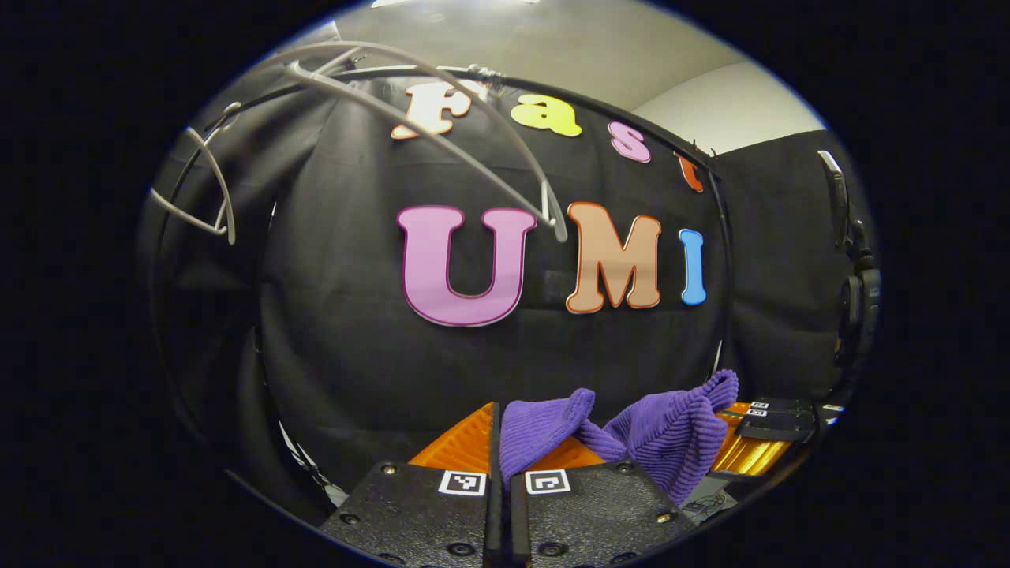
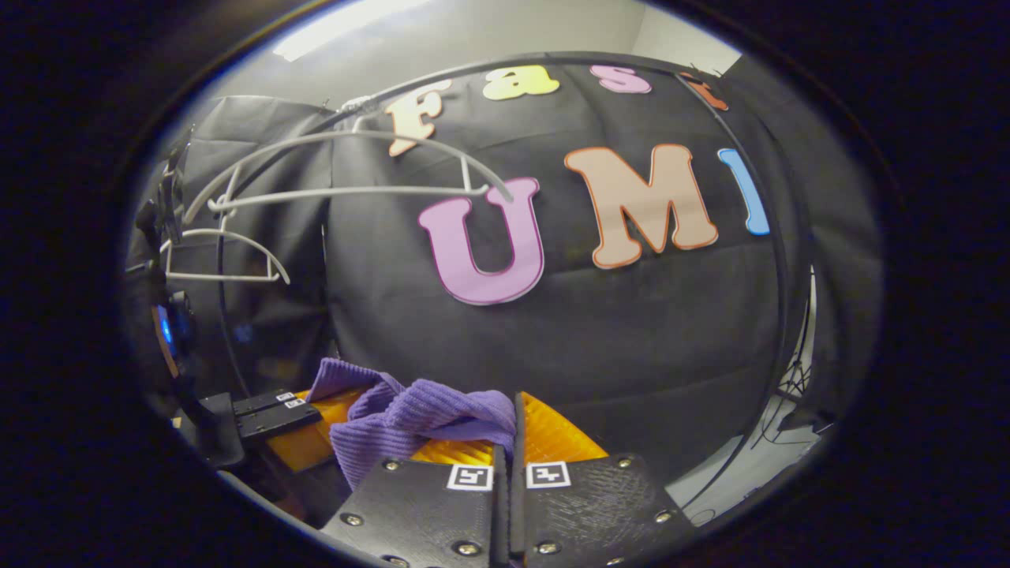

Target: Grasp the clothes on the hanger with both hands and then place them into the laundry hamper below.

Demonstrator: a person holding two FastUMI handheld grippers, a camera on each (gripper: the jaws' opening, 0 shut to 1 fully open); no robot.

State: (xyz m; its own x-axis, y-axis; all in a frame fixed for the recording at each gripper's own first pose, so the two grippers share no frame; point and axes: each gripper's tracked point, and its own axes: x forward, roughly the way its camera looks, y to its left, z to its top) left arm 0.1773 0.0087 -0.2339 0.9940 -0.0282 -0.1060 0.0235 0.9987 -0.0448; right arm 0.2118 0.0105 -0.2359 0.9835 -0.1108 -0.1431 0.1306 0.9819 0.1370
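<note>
Gripping purple cloth (image 1: pixel 552 426), left tool (image 1: pixel 499 442) clenched; right tool (image 2: pixel 511 430) clenched on same cloth. Hangers (image 2: pixel 347 189) at 10 o'clock; right gripper view adds tripod (image 2: pixel 793 386) at 4 o'clock.

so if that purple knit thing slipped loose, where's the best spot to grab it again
Grip the purple knit garment at its two upper corners, one gripper per end, as now: the left gripper pinches one bunched edge, the right gripper the other. Come from the front, fingers closing across a fold. The cloth is limp and sags between the grips, so a middle grab would let both ends trail.
</note>
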